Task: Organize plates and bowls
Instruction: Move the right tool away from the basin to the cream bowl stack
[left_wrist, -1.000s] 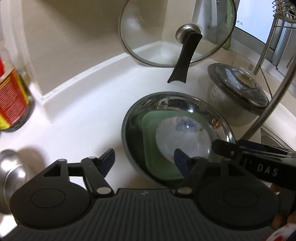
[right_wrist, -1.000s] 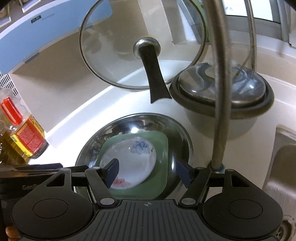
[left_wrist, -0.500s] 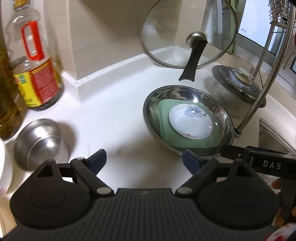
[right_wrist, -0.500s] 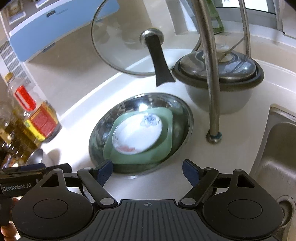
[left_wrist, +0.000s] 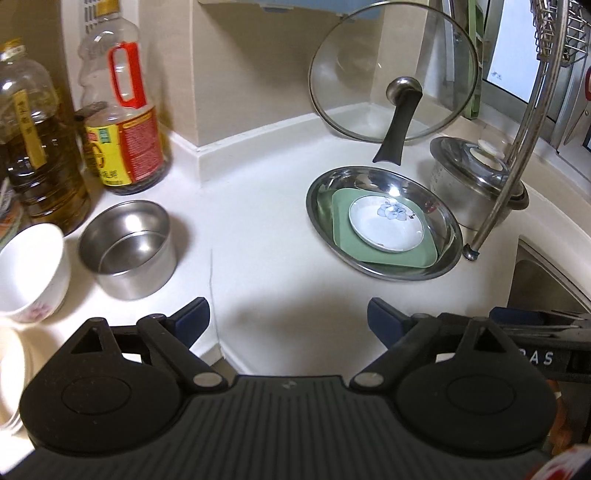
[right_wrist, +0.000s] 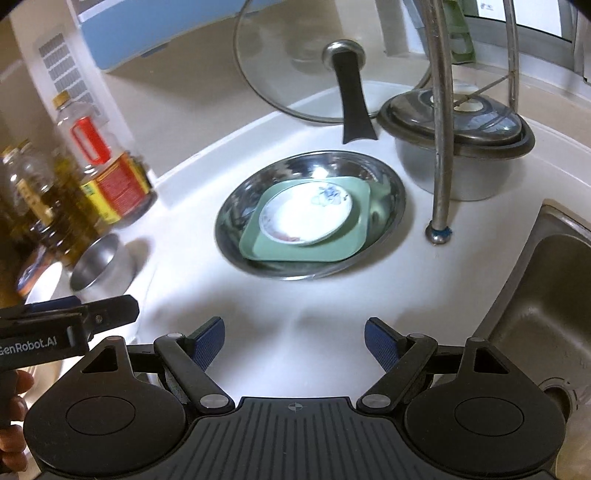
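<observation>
A small white plate with a blue flower lies on a green square plate, both inside a wide steel dish on the white counter. A steel bowl and a white bowl stand at the left. My left gripper is open and empty, near the counter's front edge. My right gripper is open and empty, in front of the steel dish.
Oil bottles stand at the back left. A glass lid leans on the wall. A lidded steel pot, a rack leg and the sink are at the right.
Both grippers have pulled back and up from the steel dish, still open. The steel bowl, white bowl and bottles at the left have come into view.
</observation>
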